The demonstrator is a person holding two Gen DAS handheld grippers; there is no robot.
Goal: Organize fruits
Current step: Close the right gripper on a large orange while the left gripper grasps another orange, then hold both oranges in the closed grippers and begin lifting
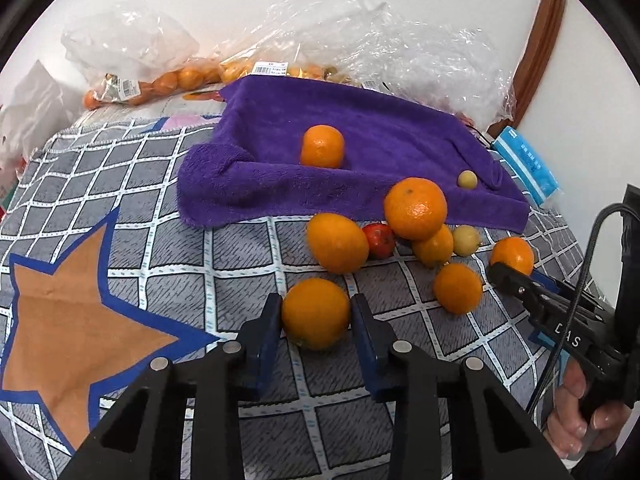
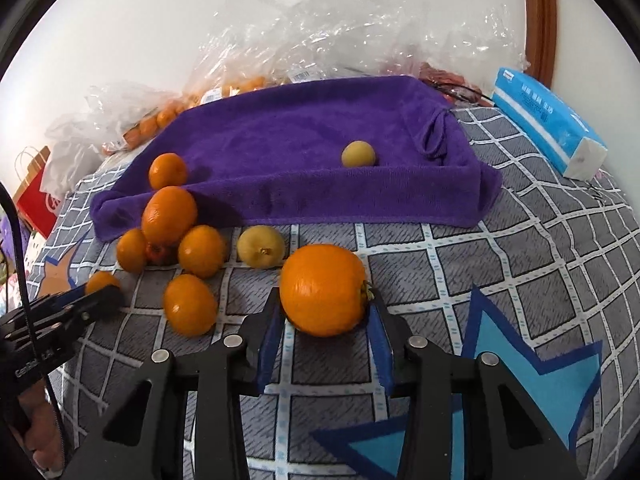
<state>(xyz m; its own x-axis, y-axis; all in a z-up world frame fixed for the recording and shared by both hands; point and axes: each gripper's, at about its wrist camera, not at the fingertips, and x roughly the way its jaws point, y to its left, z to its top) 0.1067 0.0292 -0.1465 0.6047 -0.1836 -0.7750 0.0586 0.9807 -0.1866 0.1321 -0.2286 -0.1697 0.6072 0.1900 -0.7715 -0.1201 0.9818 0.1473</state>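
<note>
My left claw (image 1: 316, 320) is clamped on 1 orange (image 1: 316, 313) that rests on the checked cloth (image 1: 240, 256), its blue pads touching both sides of the fruit. My right claw (image 2: 325, 320) grips a second, larger orange (image 2: 322, 289) in the same way. Between the 2 claws lies a loose cluster of oranges (image 2: 170, 214). Behind them, toward the wall edge, the purple towel (image 2: 288, 152) carries 1 orange (image 1: 322, 146) and 1 small yellow fruit (image 2: 358, 154).
</note>
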